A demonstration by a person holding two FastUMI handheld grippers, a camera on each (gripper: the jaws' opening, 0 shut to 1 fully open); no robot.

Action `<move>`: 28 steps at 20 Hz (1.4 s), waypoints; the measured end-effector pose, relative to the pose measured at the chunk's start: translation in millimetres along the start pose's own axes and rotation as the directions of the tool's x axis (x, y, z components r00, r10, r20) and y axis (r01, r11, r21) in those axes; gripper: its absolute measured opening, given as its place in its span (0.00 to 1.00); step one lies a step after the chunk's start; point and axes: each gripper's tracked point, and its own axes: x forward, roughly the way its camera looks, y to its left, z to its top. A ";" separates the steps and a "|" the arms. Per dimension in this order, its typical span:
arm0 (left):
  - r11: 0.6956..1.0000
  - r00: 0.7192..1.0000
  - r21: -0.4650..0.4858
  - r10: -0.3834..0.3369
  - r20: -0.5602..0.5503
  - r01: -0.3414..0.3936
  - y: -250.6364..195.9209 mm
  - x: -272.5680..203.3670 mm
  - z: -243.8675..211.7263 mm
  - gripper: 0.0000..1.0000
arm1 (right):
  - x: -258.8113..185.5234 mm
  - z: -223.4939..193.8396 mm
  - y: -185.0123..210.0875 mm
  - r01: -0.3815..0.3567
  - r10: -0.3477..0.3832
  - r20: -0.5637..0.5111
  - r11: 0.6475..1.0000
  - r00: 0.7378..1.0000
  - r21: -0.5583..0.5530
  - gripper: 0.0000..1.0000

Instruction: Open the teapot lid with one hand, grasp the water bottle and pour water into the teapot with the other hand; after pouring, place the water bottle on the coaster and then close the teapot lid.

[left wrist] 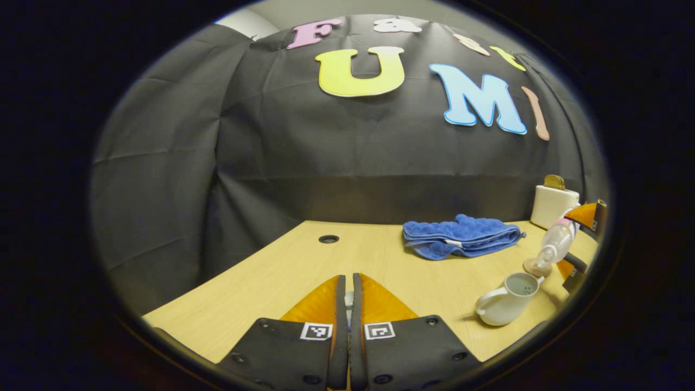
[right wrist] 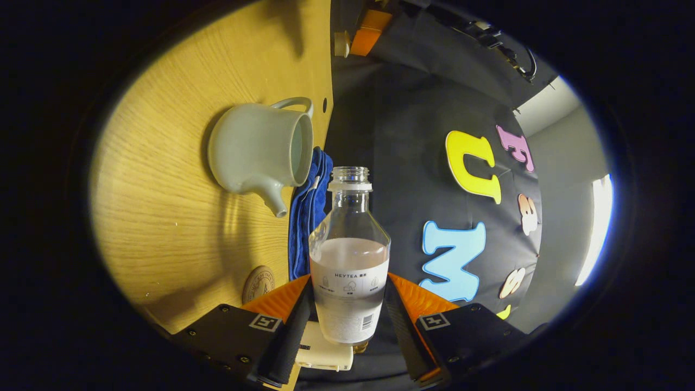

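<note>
Wooden table (right wrist: 163, 217), lidless teapot (right wrist: 260, 155), right tongs (right wrist: 347, 309) clamping uncapped half-full water bottle (right wrist: 349, 260), left tongs (left wrist: 347, 304) nearly closed

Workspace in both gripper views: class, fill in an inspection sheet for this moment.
Surface: pale wooden table with a round grommet hole.
Job's things: teapot stands open; water bottle uncapped, partly filled, lifted and tilted; coaster bare.
Clutter: folded blue towel; white box with a brown top.
Grippers: right gripper clamps the bottle's lower body; left gripper is nearly closed on a small pale piece, apparently the teapot lid.
Cables: a dark loop near the booth's top; cannot tell whether it is a cable.
Surroundings: black cloth wall, pale room wall beyond.
</note>
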 end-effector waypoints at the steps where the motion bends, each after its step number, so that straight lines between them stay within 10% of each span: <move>1: 1.000 1.000 0.000 0.000 0.001 0.000 -0.2 -0.3 0.4 0.08 | -0.3 0.0 -0.6 0.005 -0.005 0.002 1.000 1.000 -0.016 0.77; 28: 1.000 1.000 0.004 -0.015 -0.007 0.015 -1.2 -1.3 -1.1 0.08 | 4.2 -1.8 -21.1 0.059 -0.052 0.039 0.980 0.998 -0.192 0.77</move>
